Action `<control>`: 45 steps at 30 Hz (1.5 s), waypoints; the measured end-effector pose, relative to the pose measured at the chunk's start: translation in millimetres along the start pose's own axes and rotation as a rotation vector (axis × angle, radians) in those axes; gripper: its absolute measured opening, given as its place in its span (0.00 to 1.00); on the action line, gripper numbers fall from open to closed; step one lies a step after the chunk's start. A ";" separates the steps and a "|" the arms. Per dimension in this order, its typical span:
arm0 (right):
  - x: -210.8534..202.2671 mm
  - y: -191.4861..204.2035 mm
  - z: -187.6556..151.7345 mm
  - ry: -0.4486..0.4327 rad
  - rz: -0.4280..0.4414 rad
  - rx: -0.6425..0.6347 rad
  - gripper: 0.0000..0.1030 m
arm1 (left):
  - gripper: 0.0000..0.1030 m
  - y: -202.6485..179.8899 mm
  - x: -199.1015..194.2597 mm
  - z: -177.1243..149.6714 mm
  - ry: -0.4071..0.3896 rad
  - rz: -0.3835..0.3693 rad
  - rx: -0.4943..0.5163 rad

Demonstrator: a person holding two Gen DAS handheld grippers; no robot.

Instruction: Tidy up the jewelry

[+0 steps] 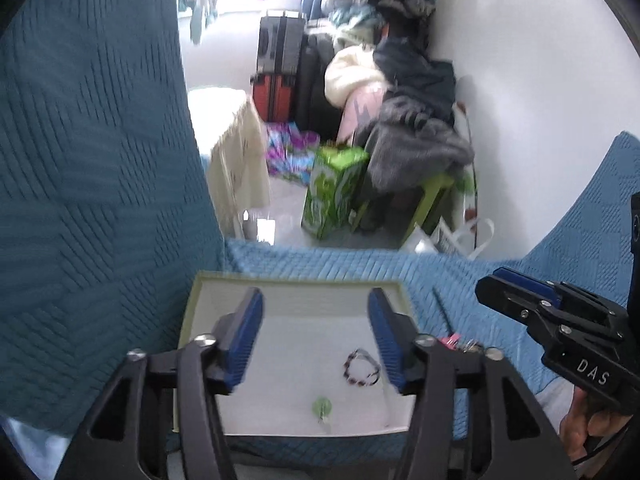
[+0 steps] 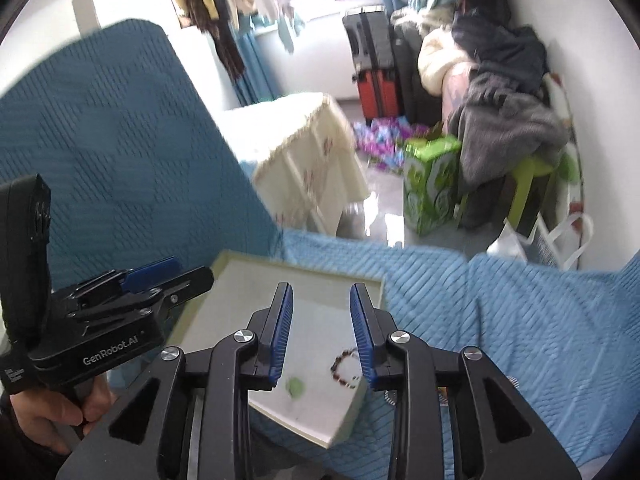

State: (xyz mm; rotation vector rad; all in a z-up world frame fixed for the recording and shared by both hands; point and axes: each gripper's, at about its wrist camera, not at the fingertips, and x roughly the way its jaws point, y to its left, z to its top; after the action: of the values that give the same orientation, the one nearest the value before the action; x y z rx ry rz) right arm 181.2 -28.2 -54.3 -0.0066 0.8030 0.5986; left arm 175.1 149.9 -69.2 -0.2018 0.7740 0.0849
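Both the left gripper (image 1: 316, 336) and right gripper (image 2: 322, 330) hover spread and empty above the white tray (image 1: 304, 292) on the blue quilt (image 2: 500, 312), likely lining up on the beaded bracelet (image 1: 362, 367) by its right edge.

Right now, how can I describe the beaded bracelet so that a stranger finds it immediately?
Look at the shallow white box lying on the light blue bedspread. Only two small things lie inside it: a pale green piece and the beaded bracelet. The bracelet is the open ring of dark red and black beads, nearer the box's right wall.
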 end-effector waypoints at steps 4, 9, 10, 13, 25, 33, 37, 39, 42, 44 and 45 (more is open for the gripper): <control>-42.9 -7.4 12.4 -0.075 0.010 -0.001 0.27 | 0.75 -18.2 -37.6 15.0 -0.080 0.016 0.002; -83.2 -20.6 18.0 -0.127 -0.007 0.004 0.27 | 0.75 -47.5 -79.2 22.9 -0.164 0.017 0.001; -89.0 -25.2 19.2 -0.136 -0.004 0.012 0.27 | 0.75 -53.2 -86.3 22.6 -0.176 0.016 0.001; -111.0 -31.3 20.6 -0.175 -0.020 0.006 0.27 | 0.75 -74.1 -102.5 23.9 -0.202 0.027 0.011; -158.8 -76.2 -18.2 -0.219 -0.136 -0.021 0.27 | 0.75 -133.6 -122.2 -2.4 -0.219 -0.045 0.010; -161.5 -104.4 -66.7 -0.186 -0.191 0.020 0.27 | 0.74 -164.0 -96.2 -36.4 -0.163 -0.096 0.043; -157.4 -114.6 -88.0 -0.169 -0.209 0.061 0.27 | 0.73 -175.9 -77.2 -47.3 -0.115 -0.142 0.029; -153.3 -119.9 -100.3 -0.160 -0.225 0.085 0.27 | 0.73 -181.5 -69.2 -53.8 -0.095 -0.150 0.041; -148.7 -127.2 -115.5 -0.162 -0.226 0.120 0.27 | 0.73 -185.1 -55.9 -67.8 -0.054 -0.191 0.042; -145.4 -131.5 -128.2 -0.168 -0.228 0.138 0.27 | 0.73 -187.6 -48.0 -78.5 -0.030 -0.214 0.053; -142.7 -133.9 -135.7 -0.174 -0.227 0.148 0.27 | 0.72 -187.9 -42.6 -86.0 -0.011 -0.222 0.051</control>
State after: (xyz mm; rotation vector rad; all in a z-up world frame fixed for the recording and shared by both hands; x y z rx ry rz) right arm 80.7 -242.2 -81.9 0.0875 0.6649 0.3195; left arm 113.9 -52.1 -71.1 -0.2379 0.7371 -0.1438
